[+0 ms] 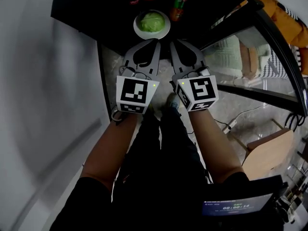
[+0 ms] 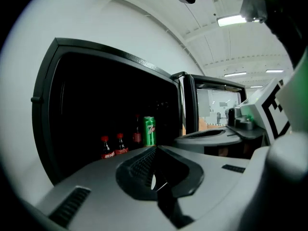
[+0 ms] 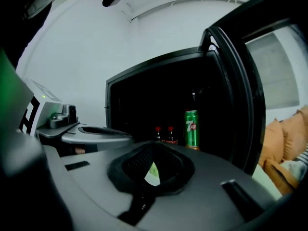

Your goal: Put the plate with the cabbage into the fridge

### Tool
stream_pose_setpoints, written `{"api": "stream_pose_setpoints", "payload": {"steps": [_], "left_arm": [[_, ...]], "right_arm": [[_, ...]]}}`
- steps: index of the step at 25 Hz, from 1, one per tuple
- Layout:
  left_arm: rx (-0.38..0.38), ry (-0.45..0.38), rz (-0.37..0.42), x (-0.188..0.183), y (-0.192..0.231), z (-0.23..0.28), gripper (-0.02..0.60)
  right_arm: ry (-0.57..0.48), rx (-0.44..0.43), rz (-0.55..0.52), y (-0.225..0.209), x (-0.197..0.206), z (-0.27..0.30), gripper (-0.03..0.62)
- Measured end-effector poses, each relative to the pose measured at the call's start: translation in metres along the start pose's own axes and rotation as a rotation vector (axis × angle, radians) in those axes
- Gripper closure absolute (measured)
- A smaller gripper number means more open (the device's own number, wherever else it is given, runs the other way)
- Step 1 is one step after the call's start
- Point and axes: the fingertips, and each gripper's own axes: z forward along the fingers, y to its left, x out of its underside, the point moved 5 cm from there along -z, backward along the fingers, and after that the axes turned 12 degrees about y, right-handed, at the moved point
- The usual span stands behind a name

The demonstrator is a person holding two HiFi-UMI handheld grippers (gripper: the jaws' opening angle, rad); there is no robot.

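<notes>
The left gripper (image 1: 156, 41) and right gripper (image 1: 172, 42) are each closed to a slit, pinching the near rim of the plate (image 1: 142, 32) carrying the cabbage (image 1: 152, 21), which is already inside the fridge (image 1: 91, 13). Held only by that rim, the plate could tip and spill, or knock the can (image 1: 180, 1).

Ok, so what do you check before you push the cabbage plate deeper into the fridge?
1. Fridge door open: ok, it is swung wide.
2. Left tongs shut on the plate: ok, white rim shows between them.
3. Right tongs shut on the plate: ok.
4. Cabbage sits mid-plate: ok.
5. Free shelf space near the green can and cola bottles: cannot tell, too dark inside.
</notes>
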Motion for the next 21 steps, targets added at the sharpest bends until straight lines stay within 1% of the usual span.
{"api": "stream_pose_setpoints", "payload": {"steps": [6, 10, 15, 21], "left_arm": [[-0.003, -0.040, 0.010, -0.024, 0.000, -0.025, 0.578], [-0.008, -0.053, 0.027, -0.036, 0.000, -0.043, 0.578], [0.014, -0.056, 0.035, -0.032, 0.000, -0.056, 0.578], [0.029, -0.066, 0.034, -0.024, 0.001, -0.070, 0.578]], "right_arm": [[-0.030, 0.020, -0.023, 0.007, -0.026, -0.024, 0.589], [-0.036, 0.014, -0.037, 0.017, -0.039, -0.035, 0.589], [-0.029, -0.006, -0.072, 0.033, -0.041, -0.039, 0.589], [-0.052, 0.004, -0.075, 0.046, -0.044, -0.049, 0.589]]}}
